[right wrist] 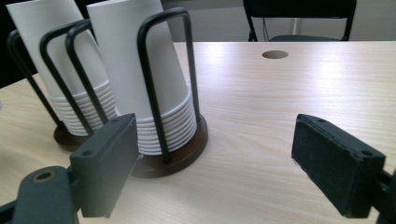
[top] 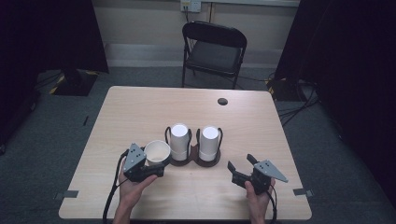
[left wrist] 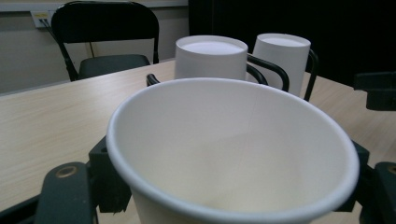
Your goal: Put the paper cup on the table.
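Observation:
An upright white paper cup (top: 157,151) (left wrist: 233,154), mouth up, sits between the jaws of my left gripper (top: 159,164) (left wrist: 233,191), whose pads (left wrist: 109,182) press its sides just below the rim. Right beside it stands a black wire holder (top: 194,161) (right wrist: 182,154) on two round brown bases. The holder carries two stacks of upside-down white cups (top: 179,139) (top: 209,140) (left wrist: 211,56) (right wrist: 140,70). My right gripper (top: 239,161) (right wrist: 215,158) hovers low to the right of the holder, jaws wide apart with nothing between them.
The light wooden table (top: 140,107) has a round cable hole (top: 222,101) (right wrist: 274,54) near its far edge. A black folding chair (top: 212,46) stands behind the table. Dark curtains hang at both sides, and cables lie on the floor at the right.

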Available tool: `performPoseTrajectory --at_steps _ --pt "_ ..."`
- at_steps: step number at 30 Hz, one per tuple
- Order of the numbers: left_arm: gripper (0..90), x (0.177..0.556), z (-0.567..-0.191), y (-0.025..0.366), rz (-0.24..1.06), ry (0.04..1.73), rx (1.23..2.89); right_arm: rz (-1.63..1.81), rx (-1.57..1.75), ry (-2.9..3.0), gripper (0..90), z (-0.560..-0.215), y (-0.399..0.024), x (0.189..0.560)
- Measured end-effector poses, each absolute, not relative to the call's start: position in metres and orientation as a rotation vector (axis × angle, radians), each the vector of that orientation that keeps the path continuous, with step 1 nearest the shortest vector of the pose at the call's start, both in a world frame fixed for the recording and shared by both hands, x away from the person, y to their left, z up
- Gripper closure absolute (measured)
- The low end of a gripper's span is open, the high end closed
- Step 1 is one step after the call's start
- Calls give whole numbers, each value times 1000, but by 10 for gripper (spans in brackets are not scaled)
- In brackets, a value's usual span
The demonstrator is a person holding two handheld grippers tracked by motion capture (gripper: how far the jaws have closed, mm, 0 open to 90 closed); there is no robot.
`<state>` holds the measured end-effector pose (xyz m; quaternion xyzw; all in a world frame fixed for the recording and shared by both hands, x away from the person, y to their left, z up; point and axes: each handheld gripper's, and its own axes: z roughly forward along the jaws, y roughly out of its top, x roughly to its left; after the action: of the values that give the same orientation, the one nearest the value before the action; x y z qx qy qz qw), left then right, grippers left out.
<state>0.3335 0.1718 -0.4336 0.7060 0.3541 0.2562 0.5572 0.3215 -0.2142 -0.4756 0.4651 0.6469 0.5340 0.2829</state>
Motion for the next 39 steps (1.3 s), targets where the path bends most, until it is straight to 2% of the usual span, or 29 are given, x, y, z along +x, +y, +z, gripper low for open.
performPoseTrajectory --at_steps 6,21,39 --pt "223 342 -429 180 633 902 1633 1407 1255 1728 138 -482 -216 322" --pt "224 369 -420 191 694 948 1532 1382 1275 1675 139 -493 -220 328" --pt "223 414 -433 207 720 1039 1550 1378 1207 1650 146 -495 -219 323"
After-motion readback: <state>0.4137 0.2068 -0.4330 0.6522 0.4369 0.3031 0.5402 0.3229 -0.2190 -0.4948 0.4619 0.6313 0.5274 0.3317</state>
